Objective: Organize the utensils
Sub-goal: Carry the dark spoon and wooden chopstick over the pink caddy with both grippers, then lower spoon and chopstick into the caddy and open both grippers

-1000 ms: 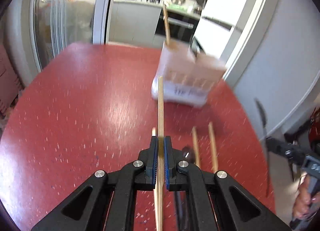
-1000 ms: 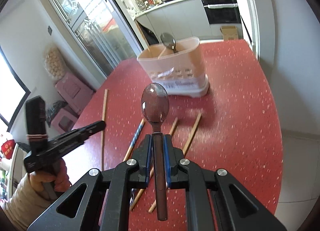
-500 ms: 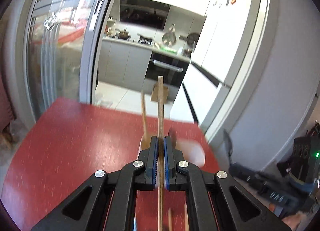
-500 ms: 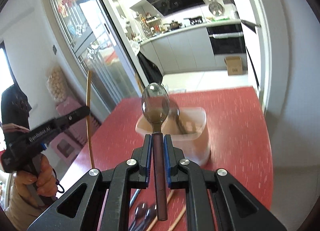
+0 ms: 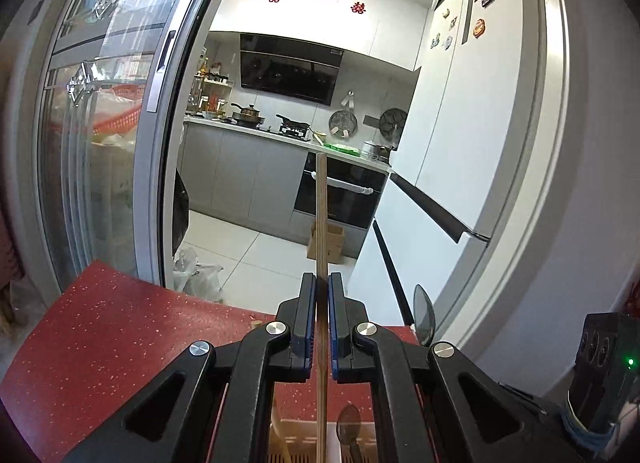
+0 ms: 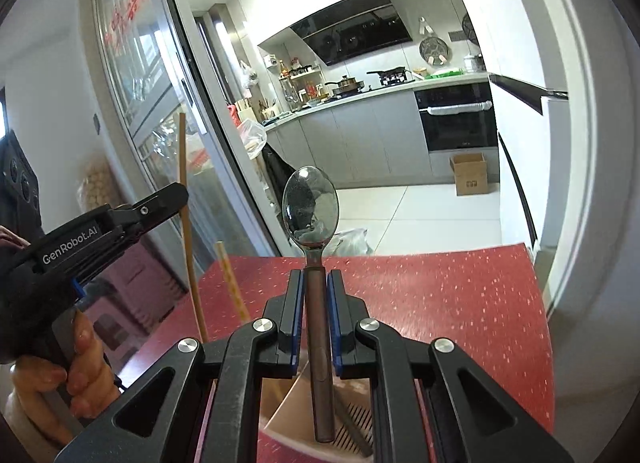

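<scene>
My left gripper [image 5: 319,303] is shut on a long wooden chopstick [image 5: 321,215] that stands upright between its pads. Its lower end hangs over the beige utensil holder [image 5: 296,443], where a spoon [image 5: 349,425] stands. My right gripper [image 6: 313,291] is shut on the dark handle of a metal spoon [image 6: 310,207], bowl up. The handle's end hangs just above the utensil holder [image 6: 286,403]. In the right wrist view the left gripper [image 6: 160,203] with its chopstick [image 6: 185,199] is at the left. Another chopstick [image 6: 230,283] leans out of the holder.
The red speckled table [image 5: 100,343] ends a little beyond the holder; its far edge [image 6: 460,251] borders a kitchen doorway. A glass sliding door [image 5: 100,143] stands to the left and a white wall [image 6: 592,223] to the right. A person's hand [image 6: 80,367] grips the left tool.
Both grippers have risen and moved forward with their utensils. The holder, earlier ahead on the table, now lies right below the fingers. The loose utensils on the table have dropped out of view.
</scene>
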`<act>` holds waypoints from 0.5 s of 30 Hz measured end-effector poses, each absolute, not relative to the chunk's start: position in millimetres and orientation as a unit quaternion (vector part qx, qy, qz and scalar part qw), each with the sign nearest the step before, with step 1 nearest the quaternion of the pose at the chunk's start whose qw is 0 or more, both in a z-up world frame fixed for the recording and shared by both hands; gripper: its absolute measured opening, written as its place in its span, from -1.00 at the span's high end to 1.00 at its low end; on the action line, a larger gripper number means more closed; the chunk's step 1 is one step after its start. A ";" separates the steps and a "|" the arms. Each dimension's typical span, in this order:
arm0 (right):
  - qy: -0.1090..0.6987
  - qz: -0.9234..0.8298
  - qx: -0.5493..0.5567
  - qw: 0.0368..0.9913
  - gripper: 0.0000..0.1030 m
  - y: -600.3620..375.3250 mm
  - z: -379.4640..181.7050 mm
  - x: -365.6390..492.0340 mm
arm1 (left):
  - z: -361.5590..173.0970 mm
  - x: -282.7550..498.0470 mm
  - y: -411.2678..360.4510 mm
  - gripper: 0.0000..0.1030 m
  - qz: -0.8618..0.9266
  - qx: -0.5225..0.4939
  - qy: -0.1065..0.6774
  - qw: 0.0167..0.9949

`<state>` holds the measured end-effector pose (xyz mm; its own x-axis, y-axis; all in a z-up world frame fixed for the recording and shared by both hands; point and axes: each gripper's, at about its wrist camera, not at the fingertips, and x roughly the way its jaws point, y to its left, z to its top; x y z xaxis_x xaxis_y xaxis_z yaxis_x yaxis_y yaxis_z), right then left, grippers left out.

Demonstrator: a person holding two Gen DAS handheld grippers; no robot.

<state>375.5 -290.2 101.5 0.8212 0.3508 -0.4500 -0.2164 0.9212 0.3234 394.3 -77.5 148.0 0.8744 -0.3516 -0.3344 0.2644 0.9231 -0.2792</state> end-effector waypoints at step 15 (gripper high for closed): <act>0.241 0.138 0.029 0.960 0.75 -263.7 43.3 367.2 | 82.8 369.7 -93.8 0.32 -0.140 -0.059 0.190 0.970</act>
